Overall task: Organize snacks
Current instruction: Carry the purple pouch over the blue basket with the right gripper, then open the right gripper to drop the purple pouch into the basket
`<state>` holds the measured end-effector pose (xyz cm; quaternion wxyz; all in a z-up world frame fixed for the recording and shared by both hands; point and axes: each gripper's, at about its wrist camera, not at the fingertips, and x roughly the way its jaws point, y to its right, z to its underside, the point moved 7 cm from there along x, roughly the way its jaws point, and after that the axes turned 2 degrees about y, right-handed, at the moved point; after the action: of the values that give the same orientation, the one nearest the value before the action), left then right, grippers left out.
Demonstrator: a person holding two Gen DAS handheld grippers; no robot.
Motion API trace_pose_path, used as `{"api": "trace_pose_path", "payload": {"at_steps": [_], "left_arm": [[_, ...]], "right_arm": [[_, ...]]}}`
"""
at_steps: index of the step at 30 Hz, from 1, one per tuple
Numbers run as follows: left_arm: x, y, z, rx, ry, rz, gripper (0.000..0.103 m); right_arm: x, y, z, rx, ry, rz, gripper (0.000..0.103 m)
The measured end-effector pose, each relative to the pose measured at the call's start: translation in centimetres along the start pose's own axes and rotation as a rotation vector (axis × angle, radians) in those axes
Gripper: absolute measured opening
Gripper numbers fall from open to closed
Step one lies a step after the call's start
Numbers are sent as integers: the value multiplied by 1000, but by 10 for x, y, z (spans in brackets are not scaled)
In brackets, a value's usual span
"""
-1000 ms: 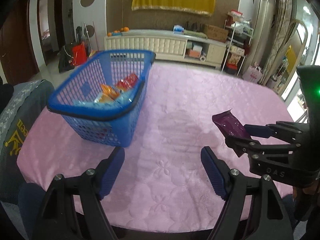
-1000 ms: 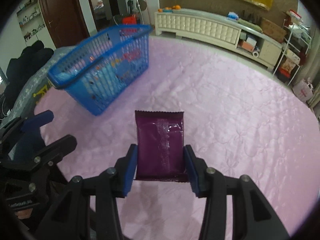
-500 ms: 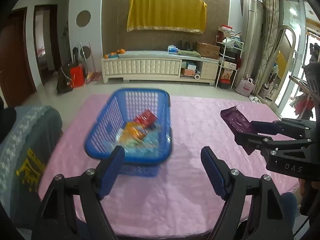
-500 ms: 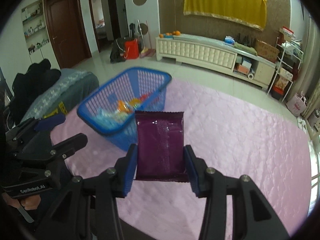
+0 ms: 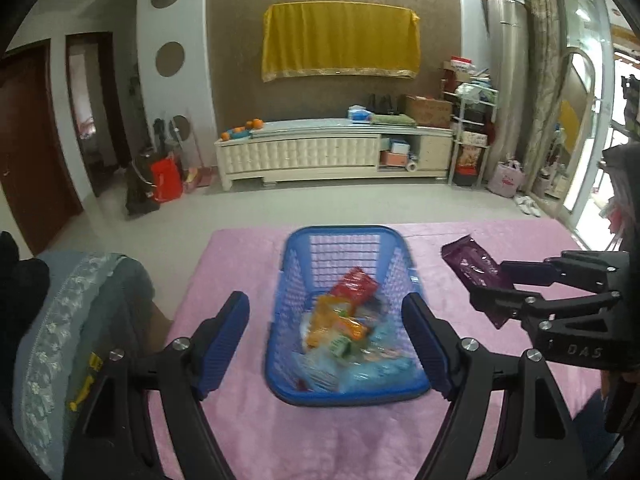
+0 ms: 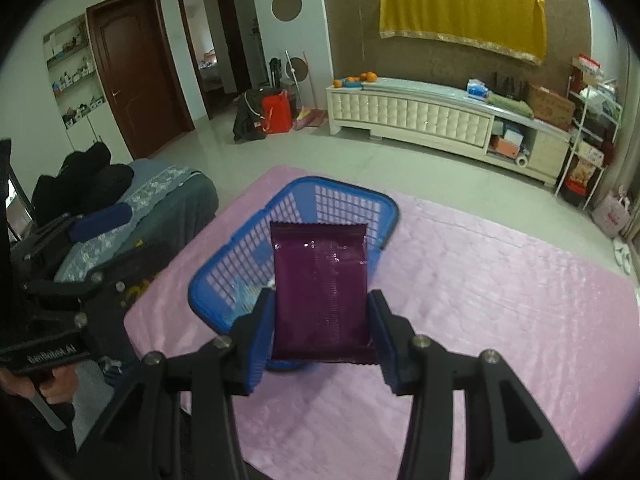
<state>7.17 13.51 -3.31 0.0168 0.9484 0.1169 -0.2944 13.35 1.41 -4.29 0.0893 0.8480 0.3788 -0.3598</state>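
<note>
- Pink cloth covered the desk (image 6: 500,300) in a living room, with a yellow drape on the far wall at the top of both views.
- At the centre of the right wrist view, the right gripper (image 6: 323,330) was clenched on a purple snack packet (image 6: 320,292), pads pressing its two long edges and its long axis running up the frame, away from the jaws.
- Directly behind the packet in that view stood the blue basket (image 6: 248,256), its length also running away from the camera; it lay ahead of the jaws and slightly toward the left.
- Loose snacks (image 5: 348,316) in red and orange wrappers already lay inside the basket.
- In the left wrist view, the left gripper (image 5: 326,340) stood released and empty, framing the basket at lower centre.
- Judged from both views, the packet's hand needed only a short carry forward over the rim.
</note>
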Motion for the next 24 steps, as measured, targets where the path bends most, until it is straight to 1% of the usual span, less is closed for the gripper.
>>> {"api": "trace_pose_path", "payload": {"at_steps": [5, 10, 11, 12, 15, 16, 19, 22, 24], "left_arm": [[24, -26, -2, -51, -12, 10, 77], [54, -50, 2, -48, -57, -11, 77], [59, -53, 3, -47, -66, -12, 83], [66, -55, 4, -43, -76, -9, 85], [81, -61, 6, -51, -94, -8, 87], [86, -63, 7, -45, -98, -17, 91], [96, -66, 9, -29, -106, -24, 92], [106, -69, 15, -29, -128, -38, 103], [113, -69, 20, -32, -148, -43, 103]], "right_arm": [[27, -14, -13, -9, -36, -13, 51], [59, -21, -20, -43, -82, -18, 51], [66, -21, -20, -46, -91, -17, 51], [74, -21, -21, -52, -102, -16, 51], [104, -16, -18, -66, -157, 0, 51], [112, -15, -17, -65, -171, 1, 51], [127, -14, -15, -92, -195, 18, 51], [138, -13, -11, -110, -215, 23, 51], [145, -11, -8, -117, -231, 25, 51]]}}
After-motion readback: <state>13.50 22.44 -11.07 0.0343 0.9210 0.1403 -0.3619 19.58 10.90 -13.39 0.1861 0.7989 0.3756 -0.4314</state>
